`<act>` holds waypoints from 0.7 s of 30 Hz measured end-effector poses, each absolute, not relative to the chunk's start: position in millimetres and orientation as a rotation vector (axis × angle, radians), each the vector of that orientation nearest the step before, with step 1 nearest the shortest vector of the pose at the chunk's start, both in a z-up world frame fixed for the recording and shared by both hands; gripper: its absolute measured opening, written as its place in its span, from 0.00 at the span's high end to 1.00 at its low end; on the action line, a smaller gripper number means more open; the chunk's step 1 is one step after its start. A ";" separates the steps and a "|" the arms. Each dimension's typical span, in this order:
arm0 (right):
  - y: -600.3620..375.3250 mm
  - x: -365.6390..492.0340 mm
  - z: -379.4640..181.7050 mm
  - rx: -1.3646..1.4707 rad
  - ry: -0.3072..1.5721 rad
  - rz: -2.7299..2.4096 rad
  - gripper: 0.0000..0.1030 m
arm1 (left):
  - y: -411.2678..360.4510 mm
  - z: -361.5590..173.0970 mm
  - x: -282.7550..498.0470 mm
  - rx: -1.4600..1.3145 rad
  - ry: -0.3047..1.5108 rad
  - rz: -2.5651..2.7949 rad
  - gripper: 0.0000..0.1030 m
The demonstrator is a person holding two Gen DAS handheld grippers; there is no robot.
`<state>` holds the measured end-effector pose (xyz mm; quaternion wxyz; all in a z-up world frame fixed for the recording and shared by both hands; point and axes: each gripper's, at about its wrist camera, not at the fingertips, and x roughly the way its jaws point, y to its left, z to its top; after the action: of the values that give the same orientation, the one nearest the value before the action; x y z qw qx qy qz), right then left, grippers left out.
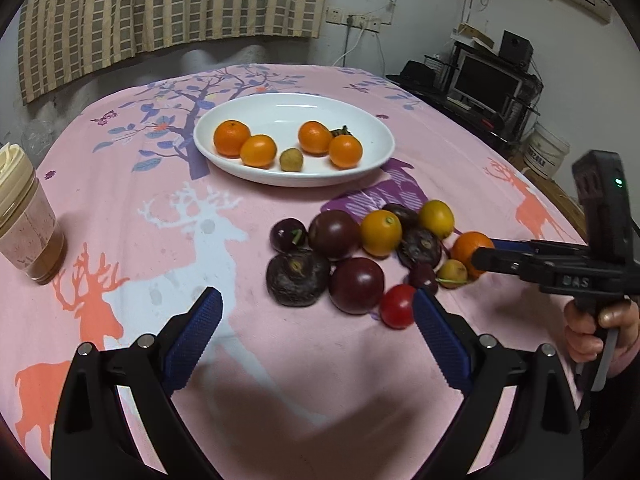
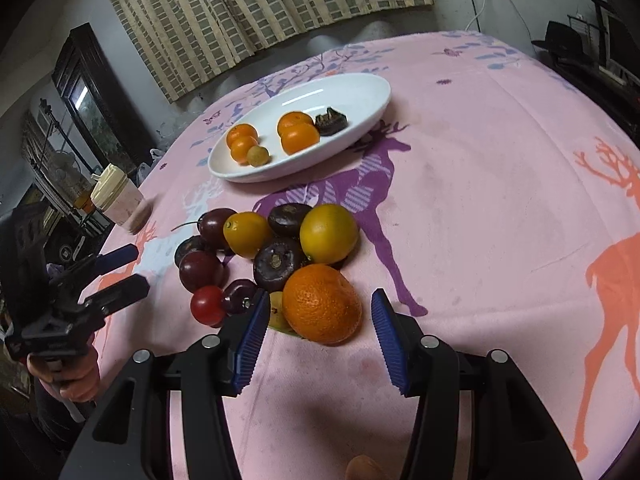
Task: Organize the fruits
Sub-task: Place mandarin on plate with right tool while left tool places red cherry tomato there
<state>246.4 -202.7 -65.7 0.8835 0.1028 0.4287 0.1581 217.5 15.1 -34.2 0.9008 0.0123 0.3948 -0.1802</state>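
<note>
Between the spread blue ribbed pads of the right gripper sits a dimpled mandarin, not clamped, at the near edge of the fruit pile. Left gripper hovers wide open, empty. Beyond: glossy white oval plate on fleecy pink tablecloth.

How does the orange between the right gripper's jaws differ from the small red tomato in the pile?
The orange is much larger than the red tomato. The orange has dull, pebbled orange skin; the tomato is smooth, glossy and red. The orange sits between the open jaws of the right gripper; the tomato lies outside them, toward the left gripper. Both are round and rest on the pink tablecloth, off the white plate.
</note>
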 end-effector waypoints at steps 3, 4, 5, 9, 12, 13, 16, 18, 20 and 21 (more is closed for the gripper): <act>-209.1 251.3 -75.4 0.294 0.913 0.378 0.59 | 8.8 -34.6 213.8 0.044 0.815 -0.407 0.09; -211.6 252.3 -76.7 0.312 0.912 0.386 0.59 | 6.5 -35.4 213.1 0.051 0.818 -0.418 0.09; -213.8 252.5 -77.6 0.333 0.911 0.395 0.59 | 3.4 -36.6 212.4 0.058 0.824 -0.431 0.09; -224.6 251.8 -80.8 0.424 0.898 0.428 0.60 | -11.8 -43.7 208.4 0.104 0.851 -0.505 0.29; -224.3 252.1 -80.3 0.434 0.896 0.430 0.60 | -24.4 -51.8 206.9 0.129 0.885 -0.546 0.42; -223.6 252.5 -80.6 0.434 0.899 0.431 0.59 | -27.6 -53.9 206.9 0.137 0.892 -0.548 0.46; -223.0 252.9 -80.8 0.439 0.898 0.440 0.59 | -33.1 -59.8 211.5 0.137 0.914 -0.540 0.50; -222.9 253.0 -80.8 0.445 0.897 0.446 0.59 | -34.6 -63.1 216.9 0.123 0.935 -0.533 0.51; -224.3 253.4 -81.0 0.451 0.895 0.452 0.59 | -37.4 -65.4 222.1 0.116 0.949 -0.529 0.53; -225.6 253.1 -81.2 0.453 0.894 0.455 0.59 | -39.3 -65.5 223.2 0.117 0.948 -0.530 0.57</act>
<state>253.1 -225.6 -81.2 0.8523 0.2155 0.4247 0.2162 223.2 -39.3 -65.5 0.8545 0.0558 0.4507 -0.2521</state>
